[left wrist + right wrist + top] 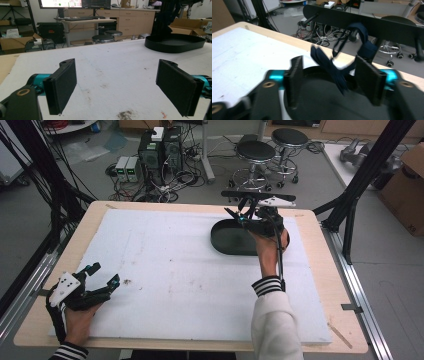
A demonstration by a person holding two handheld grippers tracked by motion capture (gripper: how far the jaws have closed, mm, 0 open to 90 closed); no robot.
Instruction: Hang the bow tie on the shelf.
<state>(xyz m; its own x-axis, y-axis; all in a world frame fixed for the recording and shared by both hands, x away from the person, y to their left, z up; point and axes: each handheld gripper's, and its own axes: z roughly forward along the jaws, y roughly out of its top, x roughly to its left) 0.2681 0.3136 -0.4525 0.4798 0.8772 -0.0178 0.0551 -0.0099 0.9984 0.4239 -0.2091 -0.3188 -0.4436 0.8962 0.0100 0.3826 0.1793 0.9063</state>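
A dark blue strap [329, 66] hangs from a black bar [372, 25] past the table's far edge, and its loose end droops over a black oval tray [227, 240]. My right gripper [330, 62] stands open above the tray's far rim. The strap falls between its jaws, apart from both pads, and looks blurred. In the high view the right gripper [236, 215] is at the tray's far side, just under the bar [257, 196]. My left gripper [105, 273] rests at the near left of the white board, open and holding nothing [117, 65]. The tray [175, 43] lies far ahead of it to the right.
A white foam board [175, 270] covers most of the wooden table [320, 270]. It carries small brown stains [125, 115]. Black frame posts [365, 175] stand at the right. Stools [255, 155], computers and cables sit on the floor beyond the far edge.
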